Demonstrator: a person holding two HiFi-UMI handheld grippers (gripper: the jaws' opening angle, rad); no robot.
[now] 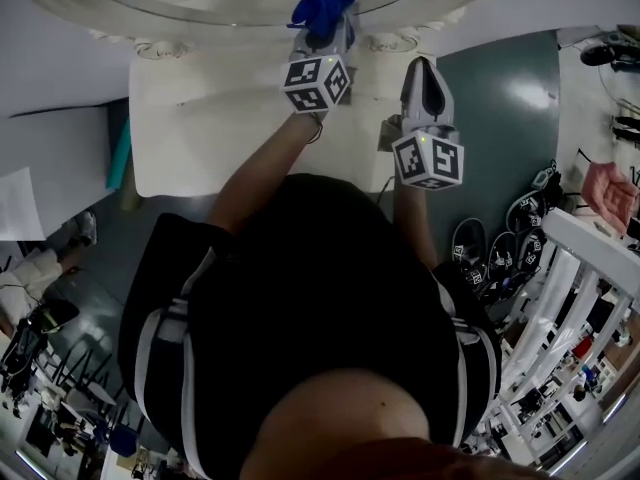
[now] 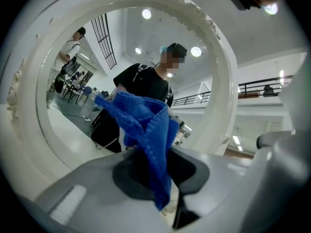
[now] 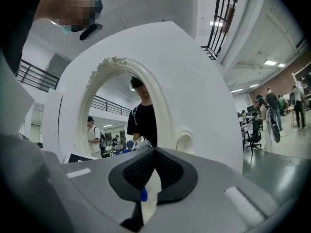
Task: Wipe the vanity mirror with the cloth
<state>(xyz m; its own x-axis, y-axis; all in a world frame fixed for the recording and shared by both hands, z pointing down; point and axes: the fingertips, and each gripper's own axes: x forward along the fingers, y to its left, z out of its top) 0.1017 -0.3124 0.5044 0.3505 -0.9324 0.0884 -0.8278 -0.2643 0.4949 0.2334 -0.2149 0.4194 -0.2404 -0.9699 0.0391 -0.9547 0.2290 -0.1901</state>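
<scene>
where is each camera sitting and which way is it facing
Head view: on the person's head, facing steeply down at the white vanity top; shows torso, both forearms, left gripper with the blue cloth, right gripper.
Left gripper view: rides the left gripper, facing the round mirror close up; its fingers are shut on the cloth.
Right gripper view: rides the right gripper, facing the mirror from farther off; its fingers are shut, empty.
Shared: both gripper views show the mirror with the person reflected.
</scene>
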